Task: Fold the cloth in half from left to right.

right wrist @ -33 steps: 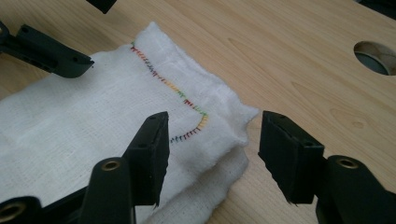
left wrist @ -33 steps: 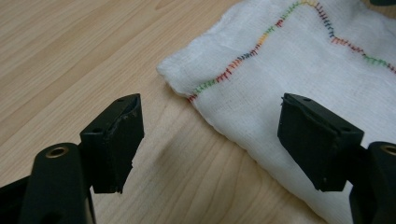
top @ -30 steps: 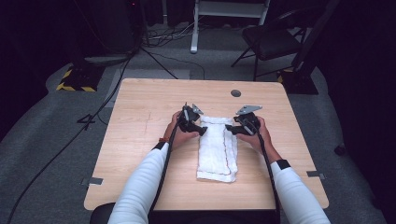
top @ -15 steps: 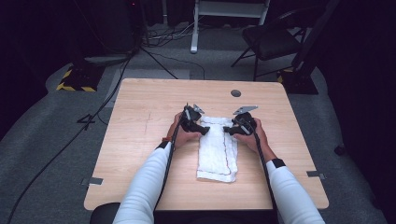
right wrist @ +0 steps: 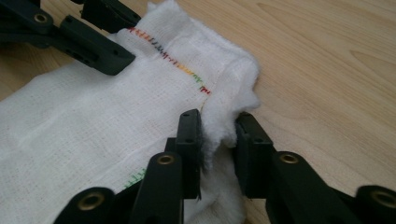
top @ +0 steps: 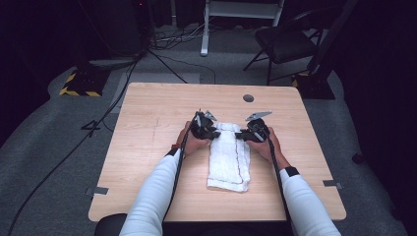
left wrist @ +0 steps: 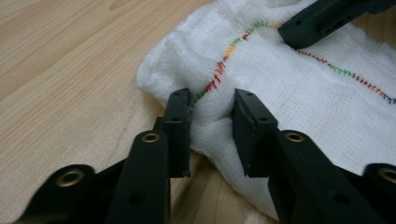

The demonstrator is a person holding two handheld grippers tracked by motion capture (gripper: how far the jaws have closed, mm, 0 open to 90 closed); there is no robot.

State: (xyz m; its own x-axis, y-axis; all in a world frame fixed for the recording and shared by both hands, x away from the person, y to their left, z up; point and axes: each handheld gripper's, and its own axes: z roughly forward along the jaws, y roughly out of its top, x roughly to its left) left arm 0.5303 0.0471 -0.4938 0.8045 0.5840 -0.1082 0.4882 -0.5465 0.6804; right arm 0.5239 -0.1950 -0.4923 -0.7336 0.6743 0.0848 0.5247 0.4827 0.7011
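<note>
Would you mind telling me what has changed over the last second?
Very little. The right gripper and left gripper stay at the far corners of the white cloth, jaws around bunched fabric; the right hand shifted slightly. The cloth and the table are as before.

A white gauze cloth is edged with a stitched seam in red, orange, yellow and green thread. The grippers' jaws are seen as black, with brass-coloured rivets. The table is patterned with pale wood grain. Sleeves, apparently white, are worn.
</note>
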